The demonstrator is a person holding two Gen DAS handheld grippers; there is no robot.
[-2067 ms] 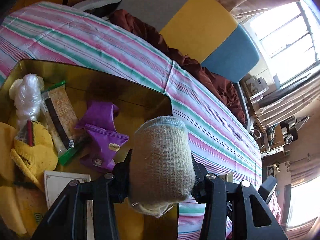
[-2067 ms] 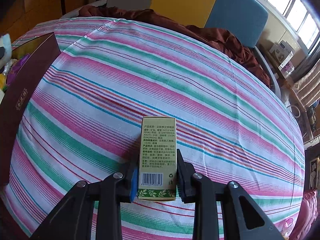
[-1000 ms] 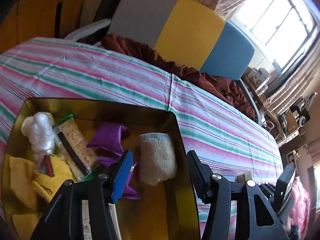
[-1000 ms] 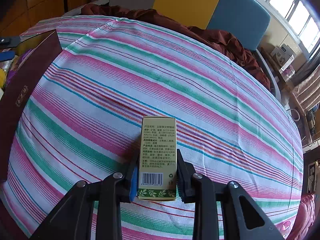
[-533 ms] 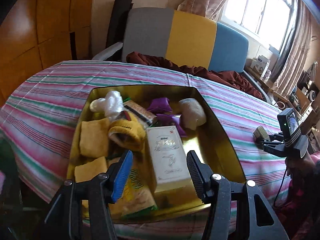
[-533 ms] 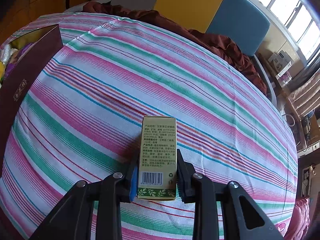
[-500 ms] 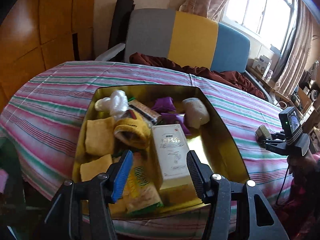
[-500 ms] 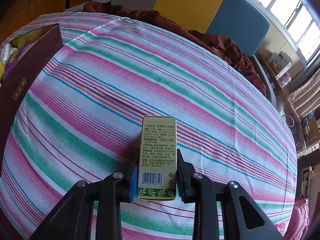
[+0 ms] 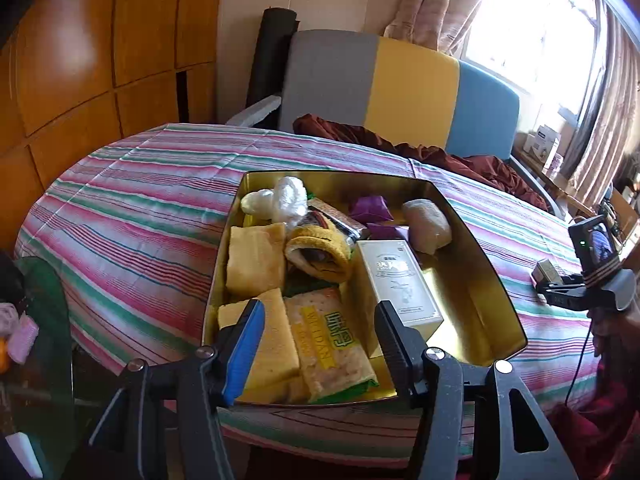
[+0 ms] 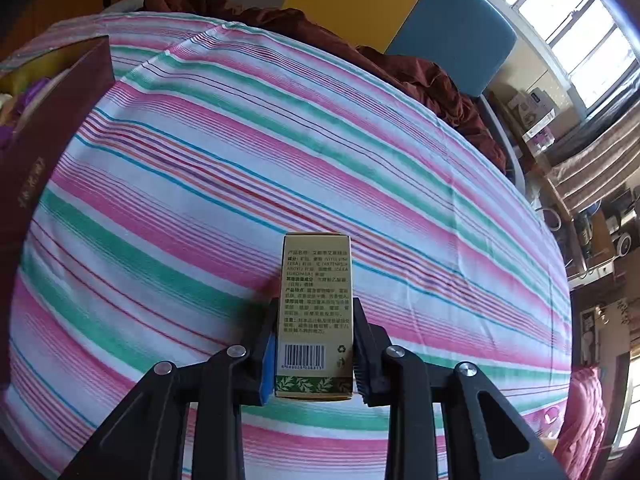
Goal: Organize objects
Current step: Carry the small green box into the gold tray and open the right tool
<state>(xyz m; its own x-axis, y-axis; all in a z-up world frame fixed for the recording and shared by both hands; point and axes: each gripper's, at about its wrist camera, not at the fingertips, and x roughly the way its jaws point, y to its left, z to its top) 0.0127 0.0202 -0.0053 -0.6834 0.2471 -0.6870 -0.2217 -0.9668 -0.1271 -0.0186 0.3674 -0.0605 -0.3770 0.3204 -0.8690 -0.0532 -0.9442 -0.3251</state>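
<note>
Tin (image 9: 472, 240), gold inside and nearly full, fills the left wrist view. It holds yellow sponges (image 9: 256, 260), a cracker packet (image 9: 332, 348), a white carton (image 9: 400, 284), purple wrappers (image 9: 370, 208), a rolled sock (image 9: 426, 226) and a ball of plastic (image 9: 290, 200). The left gripper (image 9: 318, 344) hangs over the tin's near edge with its jaws apart and nothing between them. The right gripper (image 9: 560, 292) shows at the right edge of this view, out over the cloth and well apart from the tin, so bare gold floor on the tin's right side is the nearest free spot, by my judgement.

From the right wrist, the right gripper (image 10: 314, 350) is clamped on a small green box (image 10: 316, 300), pads pressed to its two long sides. The box's long axis runs straight out along the fingers, barcode end nearest the camera. The tin's dark red outer wall (image 10: 52, 128) lies far to the left, so the box has to travel left and over that wall; this hand alone carries it.

The striped tablecloth (image 10: 280, 140) is pink, green and white, and otherwise bare here. Beyond it stand a grey, yellow and blue sofa back (image 10: 400, 4), a brown blanket (image 10: 420, 76) and bright windows (image 10: 580, 20).
</note>
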